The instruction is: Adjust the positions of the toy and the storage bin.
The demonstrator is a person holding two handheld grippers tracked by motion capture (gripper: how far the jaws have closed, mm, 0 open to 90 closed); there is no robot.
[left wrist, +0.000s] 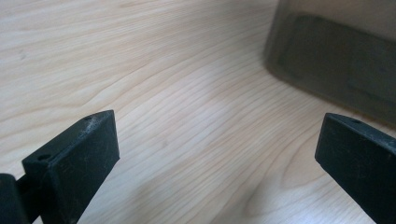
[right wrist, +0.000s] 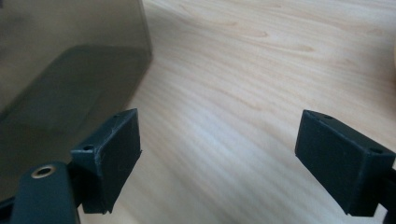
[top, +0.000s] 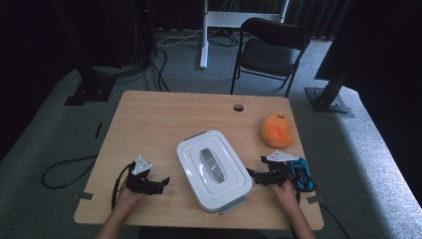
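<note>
Here's the wooden table [top: 149, 119] from above, and sitting at the centre of the frame is a white lidded container [top: 213, 169], rectangular with rounded corners, a grey handle strip along the middle of its lid and grey clips at two ends. It lies slightly turned, one clip toward the upper left, the other toward the lower right.

The left gripper [top: 161, 181] is at the lower left of the frame, low over the table, jaws pointing right toward the container and standing apart from it. Through the left gripper view its jaws are spread wide, nothing between them but bare wood, with the container's [left wrist: 336, 56] smoky side wall in the upper right corner.

The right gripper [top: 251, 174] is on the other side, lower right of centre, its jaws pointing left and very near the container's right edge. In the right gripper view the jaws are spread wide with bare table between them, and the container's [right wrist: 65, 60] wall takes up the upper left.

Just beside the right hand lies a blue toy car [top: 302, 174]. Above it, toward the right edge of the table, sits an orange plush toy [top: 277, 130]. Behind the table a black folding chair [top: 271, 50] stands on the carpet.
</note>
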